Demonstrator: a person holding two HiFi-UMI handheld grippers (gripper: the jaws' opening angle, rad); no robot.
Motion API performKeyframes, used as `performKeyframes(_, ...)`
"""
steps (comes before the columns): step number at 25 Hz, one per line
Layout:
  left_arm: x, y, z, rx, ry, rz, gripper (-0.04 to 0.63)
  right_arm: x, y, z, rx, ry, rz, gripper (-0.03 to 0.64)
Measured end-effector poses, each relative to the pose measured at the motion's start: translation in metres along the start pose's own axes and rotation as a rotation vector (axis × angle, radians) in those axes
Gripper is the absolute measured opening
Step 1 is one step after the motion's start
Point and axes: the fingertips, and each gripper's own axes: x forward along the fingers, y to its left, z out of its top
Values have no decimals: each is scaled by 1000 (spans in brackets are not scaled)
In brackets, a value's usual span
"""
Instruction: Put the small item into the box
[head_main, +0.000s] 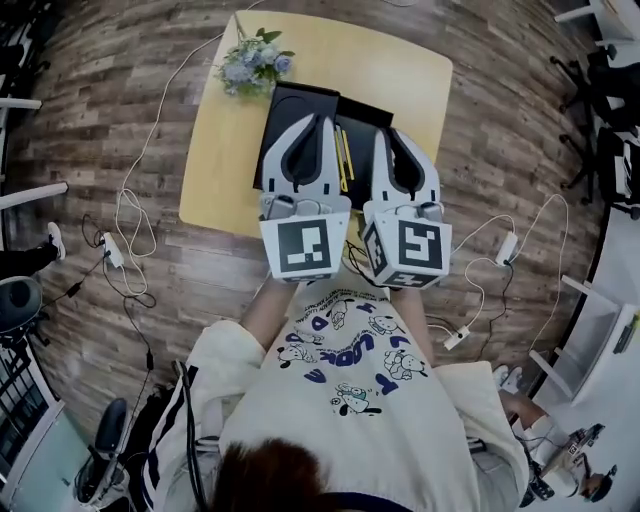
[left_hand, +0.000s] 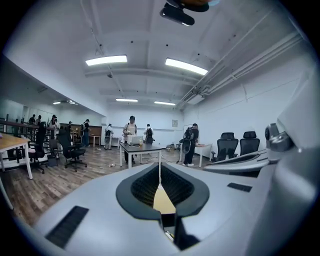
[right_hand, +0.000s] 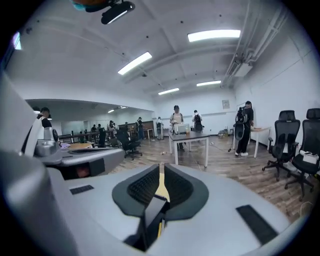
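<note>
In the head view a black open box (head_main: 300, 100) lies on a small light wooden table (head_main: 400, 80). Both grippers hover side by side over the box, pointing away from me. The left gripper (head_main: 317, 120) has its jaws together, and so does the right gripper (head_main: 392, 133). Thin yellow sticks (head_main: 345, 155) show on the box between the two. In the left gripper view the left gripper (left_hand: 159, 166) has its pads meeting at the tips. The right gripper (right_hand: 161, 168) looks the same in its own view. I see no small item between either pair of jaws.
A bunch of pale blue flowers (head_main: 250, 65) lies at the table's far left corner. Cables and power strips (head_main: 110, 250) trail over the wooden floor around the table. The gripper views show a large office with desks (left_hand: 137, 147), black chairs (right_hand: 295, 150) and several people far off.
</note>
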Motion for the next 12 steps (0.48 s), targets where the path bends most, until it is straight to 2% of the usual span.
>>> performKeyframes(5, -15, -15, 27, 33, -70, 2, 21, -24, 0, 30, -38, -142, -20, 48)
performKeyframes(12, -39, -23, 53, 77, -137, 23, 21, -49, 3, 52, -36, -243, -14, 48)
